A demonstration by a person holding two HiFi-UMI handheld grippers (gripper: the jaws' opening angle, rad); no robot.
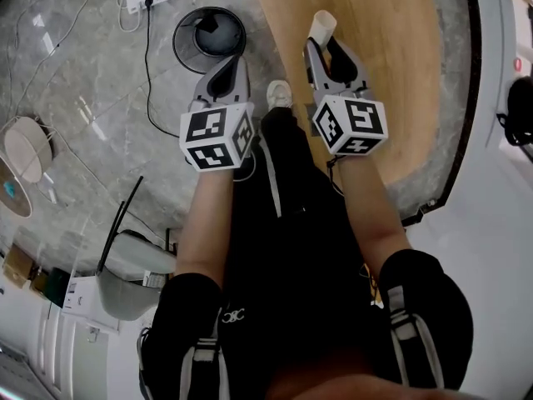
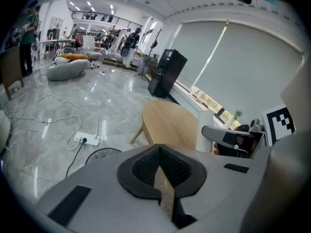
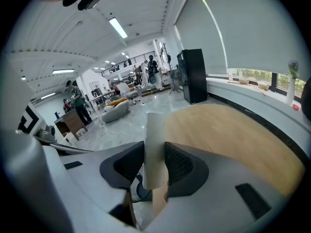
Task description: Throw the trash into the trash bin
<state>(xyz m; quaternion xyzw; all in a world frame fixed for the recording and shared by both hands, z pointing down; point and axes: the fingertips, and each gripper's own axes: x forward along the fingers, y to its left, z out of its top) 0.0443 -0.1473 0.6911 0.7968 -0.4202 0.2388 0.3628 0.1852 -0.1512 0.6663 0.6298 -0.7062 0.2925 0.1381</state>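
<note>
In the head view, the wooden table (image 1: 375,48) occupies your 1 o'clock. The round black trash bin (image 1: 210,38) stands on the grey floor at your 11 o'clock, just beyond the left gripper (image 1: 226,65), whose jaws are closed together on nothing. The right gripper (image 1: 331,47) is above the table, jaws clamped on a white paper tube (image 1: 323,25). The tube projects past the tips at 12 o'clock, apart from the bin.
</note>
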